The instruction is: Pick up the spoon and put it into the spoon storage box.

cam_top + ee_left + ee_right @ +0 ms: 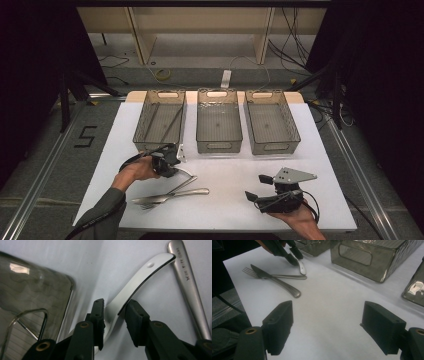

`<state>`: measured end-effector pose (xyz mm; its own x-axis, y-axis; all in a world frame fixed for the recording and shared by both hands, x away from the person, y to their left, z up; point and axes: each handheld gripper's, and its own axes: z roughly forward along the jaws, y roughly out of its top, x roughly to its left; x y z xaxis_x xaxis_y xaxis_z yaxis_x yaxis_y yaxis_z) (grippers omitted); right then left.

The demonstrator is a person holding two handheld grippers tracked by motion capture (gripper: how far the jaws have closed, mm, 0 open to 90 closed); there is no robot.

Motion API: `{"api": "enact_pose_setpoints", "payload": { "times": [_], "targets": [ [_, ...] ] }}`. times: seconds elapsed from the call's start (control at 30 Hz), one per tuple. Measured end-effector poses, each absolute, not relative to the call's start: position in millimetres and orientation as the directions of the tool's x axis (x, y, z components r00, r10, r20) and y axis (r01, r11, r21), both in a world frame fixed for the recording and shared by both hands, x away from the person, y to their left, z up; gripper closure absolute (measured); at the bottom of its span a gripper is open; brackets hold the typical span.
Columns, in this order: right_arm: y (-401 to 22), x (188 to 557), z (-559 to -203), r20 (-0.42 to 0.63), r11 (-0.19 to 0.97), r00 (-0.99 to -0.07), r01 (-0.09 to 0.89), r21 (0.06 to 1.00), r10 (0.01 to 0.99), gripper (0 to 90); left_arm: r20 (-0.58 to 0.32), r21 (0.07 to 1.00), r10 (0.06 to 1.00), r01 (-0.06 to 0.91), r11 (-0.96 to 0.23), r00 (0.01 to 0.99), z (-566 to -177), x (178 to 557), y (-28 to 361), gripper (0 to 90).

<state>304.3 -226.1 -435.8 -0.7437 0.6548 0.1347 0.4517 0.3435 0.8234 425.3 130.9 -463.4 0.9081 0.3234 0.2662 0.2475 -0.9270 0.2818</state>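
Cutlery sorting station, seen from above. White worktop carries three smoked-plastic bins in a row across the upper middle of the high view: left bin, holding thin rods; middle bin; right bin.

Left gripper: lower left of centre in the high view, just below the left bin's near wall, held by the person's left hand. Its fingers stand narrow, one on each side of a polished utensil handle. In the left gripper view the left finger lies against the handle's side, and the right finger sits at its dark edge; whether that pad presses cannot be told. The handle runs from between the fingers toward the upper right of that frame, lying on the worktop. Corner of the left bin occupies the left of that view.

Knife and fork: crossed on the worktop, lower left of centre in the high view, just below the left gripper. Matte handle lies beside the polished one, at the right edge of the left gripper view.

Right gripper: lower right of the high view, held in the right hand, grey three-cornered plate on top. Its fingers stand wide apart over bare worktop, nothing between them.
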Motion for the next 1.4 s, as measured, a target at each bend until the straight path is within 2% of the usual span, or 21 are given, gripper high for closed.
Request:
{"api": "enact_pose_setpoints", "payload": {
  "times": [0.23, 0.67, 1.4],
  "targets": [
    [-225.9, 304.4, -436.0, 0.135, 0.344, -0.743, 0.453, 0.822, 0.655, 26.0, 0.307, 0.277, 0.336, 0.254, -0.926, 0.890, -463.8, 429.1, 126.8, 79.7],
    [-225.4, 304.9, -436.6, 0.137, 0.346, -0.744, 0.456, 0.820, 0.654, 26.1, 0.288, 0.260, 0.353, 0.282, -0.924, 0.890, -459.3, 436.3, 123.2, 83.8],
    [-227.2, 305.0, -435.2, 0.138, 0.341, -0.741, 0.456, 0.822, 0.658, 26.2, 0.106, 0.404, 0.575, 0.493, -0.770, 0.811, -440.6, 438.5, 143.6, 84.7]
  ]
}}
